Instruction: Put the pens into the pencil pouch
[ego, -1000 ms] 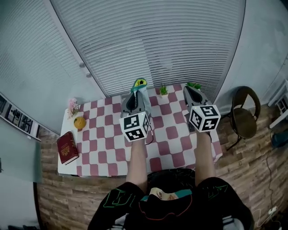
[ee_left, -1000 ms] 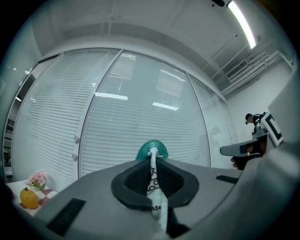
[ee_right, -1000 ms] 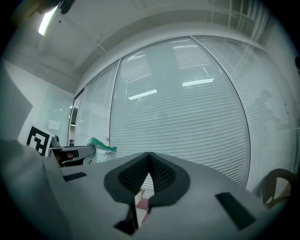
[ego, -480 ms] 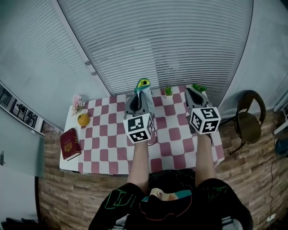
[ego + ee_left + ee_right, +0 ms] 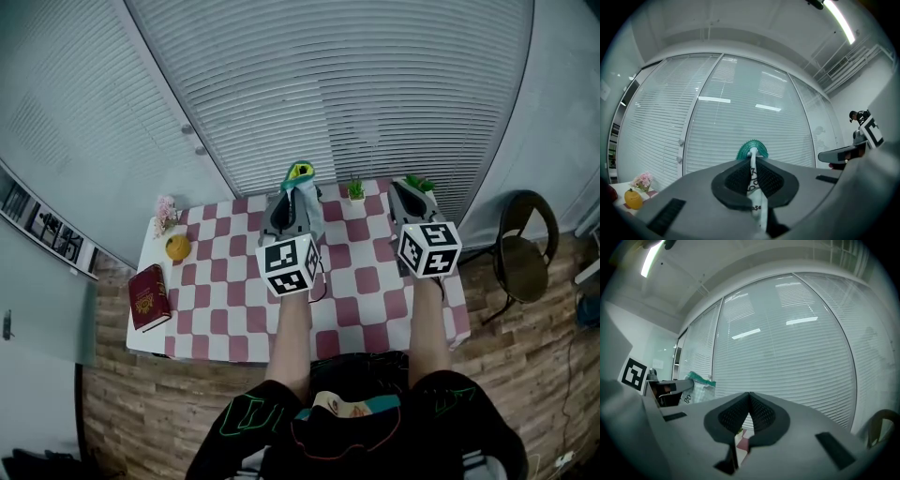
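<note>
My left gripper (image 5: 289, 199) is shut on a white pencil pouch (image 5: 306, 212) with a green zipper edge and a yellow inside, and holds it upright above the checked table (image 5: 367, 279). In the left gripper view the pouch (image 5: 753, 174) is pinched between the black pads (image 5: 736, 179), and its green top sticks out past them. My right gripper (image 5: 406, 190) hovers level to the right, shut with nothing in it; its jaws (image 5: 749, 395) meet at the tips. The right gripper view also shows the pouch (image 5: 700, 388) at the left. No pens are in view.
On the table's left end lie a red book (image 5: 148, 297), a yellow round object (image 5: 177, 247) and pink flowers (image 5: 166, 208). Two small green plants (image 5: 355, 189) (image 5: 419, 184) stand at the far edge by the blinds. A chair (image 5: 525, 265) stands to the right.
Both grippers have kept their places and the pouch stays held. Only the head view has shifted slightly.
</note>
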Action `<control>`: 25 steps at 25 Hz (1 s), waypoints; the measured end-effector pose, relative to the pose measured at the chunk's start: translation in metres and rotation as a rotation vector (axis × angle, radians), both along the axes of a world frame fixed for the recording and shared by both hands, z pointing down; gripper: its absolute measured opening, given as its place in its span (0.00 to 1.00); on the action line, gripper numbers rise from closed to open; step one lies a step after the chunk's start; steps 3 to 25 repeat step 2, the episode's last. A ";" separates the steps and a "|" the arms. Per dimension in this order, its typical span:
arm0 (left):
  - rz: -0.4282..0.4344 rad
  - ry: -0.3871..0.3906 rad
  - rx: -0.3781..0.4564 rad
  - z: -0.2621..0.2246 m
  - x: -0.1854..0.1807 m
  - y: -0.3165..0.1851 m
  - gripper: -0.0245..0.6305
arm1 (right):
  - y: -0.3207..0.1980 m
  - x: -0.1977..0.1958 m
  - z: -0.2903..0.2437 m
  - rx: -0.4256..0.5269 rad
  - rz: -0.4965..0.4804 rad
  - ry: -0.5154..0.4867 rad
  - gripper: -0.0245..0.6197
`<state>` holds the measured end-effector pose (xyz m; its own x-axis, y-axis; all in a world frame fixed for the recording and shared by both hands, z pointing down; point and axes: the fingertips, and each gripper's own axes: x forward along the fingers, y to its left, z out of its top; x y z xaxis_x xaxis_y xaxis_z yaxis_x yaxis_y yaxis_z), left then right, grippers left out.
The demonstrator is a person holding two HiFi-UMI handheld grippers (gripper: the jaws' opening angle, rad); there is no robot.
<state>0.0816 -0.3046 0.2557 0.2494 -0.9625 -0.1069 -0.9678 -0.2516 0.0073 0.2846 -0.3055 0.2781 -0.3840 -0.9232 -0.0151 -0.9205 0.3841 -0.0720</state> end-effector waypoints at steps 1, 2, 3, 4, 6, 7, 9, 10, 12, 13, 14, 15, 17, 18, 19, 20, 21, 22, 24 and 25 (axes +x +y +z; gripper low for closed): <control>0.000 0.001 0.000 0.000 0.000 0.000 0.05 | 0.000 0.000 0.000 0.001 -0.001 0.001 0.04; -0.001 0.002 0.000 -0.001 0.000 0.000 0.05 | 0.000 0.001 0.000 0.003 -0.003 0.002 0.04; -0.001 0.002 0.000 -0.001 0.000 0.000 0.05 | 0.000 0.001 0.000 0.003 -0.003 0.002 0.04; -0.001 0.002 0.000 -0.001 0.000 0.000 0.05 | 0.000 0.001 0.000 0.003 -0.003 0.002 0.04; -0.001 0.002 0.000 -0.001 0.000 0.000 0.05 | 0.000 0.001 0.000 0.003 -0.003 0.002 0.04; -0.001 0.002 0.000 -0.001 0.000 0.000 0.05 | 0.000 0.001 0.000 0.003 -0.003 0.002 0.04; -0.001 0.002 0.000 -0.001 0.000 0.000 0.05 | 0.000 0.001 0.000 0.003 -0.003 0.002 0.04; -0.001 0.002 0.000 -0.001 0.000 0.000 0.05 | 0.000 0.001 0.000 0.003 -0.003 0.002 0.04; -0.001 0.002 0.000 -0.001 0.000 0.000 0.05 | 0.000 0.001 0.000 0.003 -0.003 0.002 0.04; -0.001 0.002 0.000 -0.001 0.000 0.000 0.05 | 0.000 0.001 0.000 0.003 -0.003 0.002 0.04; -0.001 0.002 0.000 -0.001 0.000 0.000 0.05 | 0.000 0.001 0.000 0.003 -0.003 0.002 0.04; -0.001 0.002 0.000 -0.001 0.000 0.000 0.05 | 0.000 0.001 0.000 0.003 -0.003 0.002 0.04; -0.001 0.002 0.000 -0.001 0.000 0.000 0.05 | 0.000 0.001 0.000 0.003 -0.003 0.002 0.04; -0.001 0.002 0.000 -0.001 0.000 0.000 0.05 | 0.000 0.001 0.000 0.003 -0.003 0.002 0.04; -0.001 0.002 0.000 -0.001 0.000 0.000 0.05 | 0.000 0.001 0.000 0.003 -0.003 0.002 0.04; -0.001 0.002 0.000 -0.001 0.000 0.000 0.05 | 0.000 0.001 0.000 0.003 -0.003 0.002 0.04; -0.001 0.002 0.000 -0.001 0.000 0.000 0.05 | 0.000 0.001 0.000 0.003 -0.003 0.002 0.04; -0.001 0.002 0.000 -0.001 0.000 0.000 0.05 | 0.000 0.001 0.000 0.003 -0.003 0.002 0.04; -0.001 0.002 0.000 -0.001 0.000 0.000 0.05 | 0.000 0.001 0.000 0.003 -0.003 0.002 0.04; -0.001 0.002 0.000 -0.001 0.000 0.000 0.05 | 0.000 0.001 0.000 0.003 -0.003 0.002 0.04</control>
